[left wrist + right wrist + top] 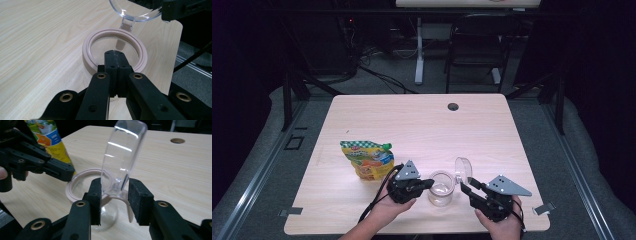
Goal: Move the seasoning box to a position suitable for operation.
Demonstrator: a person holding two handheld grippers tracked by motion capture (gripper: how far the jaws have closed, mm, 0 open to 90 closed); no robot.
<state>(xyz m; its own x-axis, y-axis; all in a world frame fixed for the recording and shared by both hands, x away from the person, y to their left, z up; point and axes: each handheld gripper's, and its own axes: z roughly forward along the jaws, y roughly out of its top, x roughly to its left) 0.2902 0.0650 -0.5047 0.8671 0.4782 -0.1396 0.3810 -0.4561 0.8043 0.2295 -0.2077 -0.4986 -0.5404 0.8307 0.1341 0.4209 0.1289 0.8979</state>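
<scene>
jar (442, 189) sits between your grippers. left gripper (115, 58), jaws pressed together, pins its pink rim (88, 47); keep it there. right gripper (115, 195), spread, straddles the clear hinged lid (123, 155); pinch it squarely first.

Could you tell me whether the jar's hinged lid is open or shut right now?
Open: the clear lid stands upright off the jar rim, between the right gripper jaws.

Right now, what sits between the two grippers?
The glass jar, its clear lid flipped up. High view shows it between the left gripper and the right gripper.
</scene>
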